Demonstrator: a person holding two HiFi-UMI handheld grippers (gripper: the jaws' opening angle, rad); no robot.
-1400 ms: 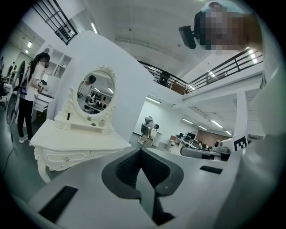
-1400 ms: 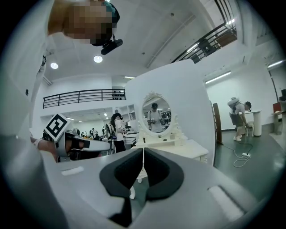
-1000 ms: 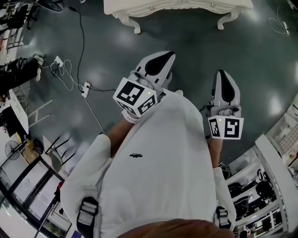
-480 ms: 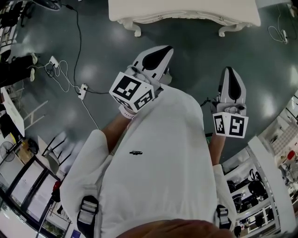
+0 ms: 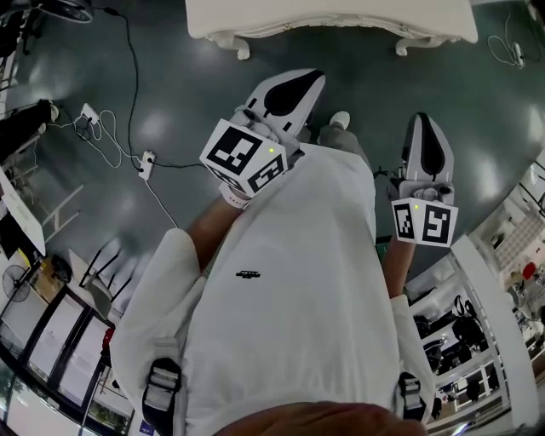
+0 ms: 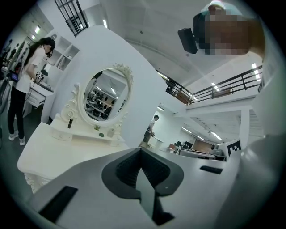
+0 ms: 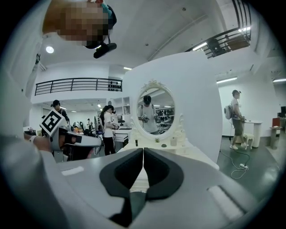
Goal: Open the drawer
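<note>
Dark glossy floor (image 5: 196,94) spreads below us, and at the left a cable (image 5: 129,77) and power strip (image 5: 146,163) lie loose on it. We judge they could snag a foot if we drift that way. Our left gripper (image 5: 300,83) has its jaws pressed together on nothing and is aimed at the white dressing table (image 5: 341,17) ahead. We cannot make out its drawer from here. Our right gripper (image 5: 425,136) is likewise closed and empty. Arriving like this, neither could take a handle and we would only bump the front. White shelving (image 5: 485,281) close on our right could catch that arm.
</note>
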